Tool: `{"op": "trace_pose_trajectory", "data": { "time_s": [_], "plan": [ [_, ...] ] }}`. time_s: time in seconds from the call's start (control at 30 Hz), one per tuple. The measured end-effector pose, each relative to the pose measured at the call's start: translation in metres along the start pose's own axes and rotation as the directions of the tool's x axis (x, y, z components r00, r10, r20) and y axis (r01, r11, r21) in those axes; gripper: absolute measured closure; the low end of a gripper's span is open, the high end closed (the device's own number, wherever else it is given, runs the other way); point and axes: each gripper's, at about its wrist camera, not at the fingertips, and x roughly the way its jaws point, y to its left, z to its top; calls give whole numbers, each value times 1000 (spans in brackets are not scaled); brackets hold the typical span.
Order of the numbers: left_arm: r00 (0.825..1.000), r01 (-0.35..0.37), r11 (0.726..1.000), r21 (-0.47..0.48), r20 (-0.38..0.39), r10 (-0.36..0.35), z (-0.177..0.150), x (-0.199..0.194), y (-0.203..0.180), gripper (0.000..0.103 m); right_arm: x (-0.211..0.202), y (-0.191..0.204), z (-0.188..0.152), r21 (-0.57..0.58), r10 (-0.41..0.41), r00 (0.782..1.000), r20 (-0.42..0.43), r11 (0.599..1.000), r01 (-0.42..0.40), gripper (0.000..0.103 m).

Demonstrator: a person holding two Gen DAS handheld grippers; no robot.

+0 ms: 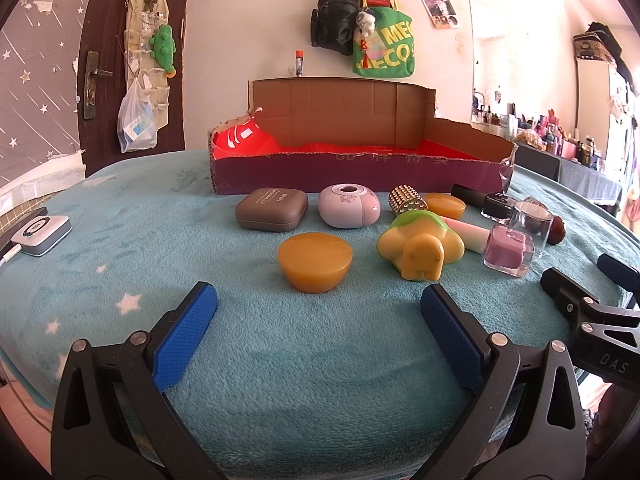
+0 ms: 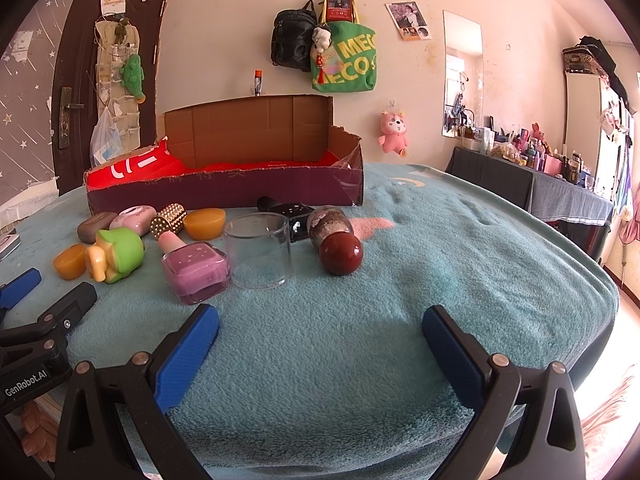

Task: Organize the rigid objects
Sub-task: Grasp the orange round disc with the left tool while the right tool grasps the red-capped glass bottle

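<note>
Small rigid items lie on a teal blanket before an open cardboard box with a red lining. In the left wrist view I see an amber bowl-shaped piece, a grey case, a lilac case, a green-yellow toy and a purple bottle. My left gripper is open just short of the amber piece, nothing between its fingers. My right gripper is open too, facing a clear cup, the purple bottle and a dark red ball-capped bottle.
A white device rests at the blanket's left edge. A studded gold cylinder, a second amber piece and a black bottle sit near the box. A cluttered dresser stands at the right; bags hang on the wall.
</note>
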Motion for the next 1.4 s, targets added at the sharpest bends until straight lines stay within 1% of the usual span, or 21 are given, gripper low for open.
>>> {"op": "trace_pose_trajectory", "data": {
  "time_s": [0.2,0.27,0.37,0.57,0.63,0.73,0.87,0.97,1.07,1.13,1.2,1.3,1.37,1.4],
  "plan": [
    [1000,21,1000,14,-22,-20,8,2,1,0,0,1,0,-6,7,1000,-16,1000,-7,0],
    [1000,26,999,20,-8,-26,16,-2,-1,0,-1,-1,9,-11,15,1000,-20,1000,-16,0],
    [1000,24,999,31,8,-24,24,-4,3,0,-3,-1,17,-18,5,1000,-3,1000,-5,0],
    [996,50,998,23,-75,-48,40,5,10,0,-5,-7,36,-3,-2,1000,24,1000,2,0],
    [993,57,998,25,-100,-55,43,8,14,0,-2,-11,44,4,-8,1000,18,1000,8,0],
    [987,64,998,29,-148,-59,50,14,20,0,7,-18,56,8,-23,1000,-19,1000,23,0],
    [973,78,997,12,-217,-74,54,23,28,0,20,-35,68,46,-22,997,-72,999,25,0],
    [966,85,996,30,-246,-75,55,26,28,0,31,-44,75,62,-19,993,-114,998,26,0],
    [959,100,994,50,-270,-83,56,27,27,1,46,-47,76,50,-15,986,-166,998,23,0],
    [954,109,992,56,-286,-89,57,29,27,4,53,-48,76,47,-4,981,-196,999,13,7],
    [950,115,992,51,-298,-95,57,30,27,7,61,-47,75,41,10,974,-228,999,0,10],
    [939,123,992,40,-328,-103,58,37,28,18,67,-45,74,41,49,967,-251,998,-40,12],
    [929,127,992,26,-353,-110,57,41,29,24,70,-42,75,26,53,965,-258,998,-48,14],
    [926,128,992,23,-360,-111,56,43,30,28,71,-40,75,20,62,963,-262,998,-59,18]
  ]
}}
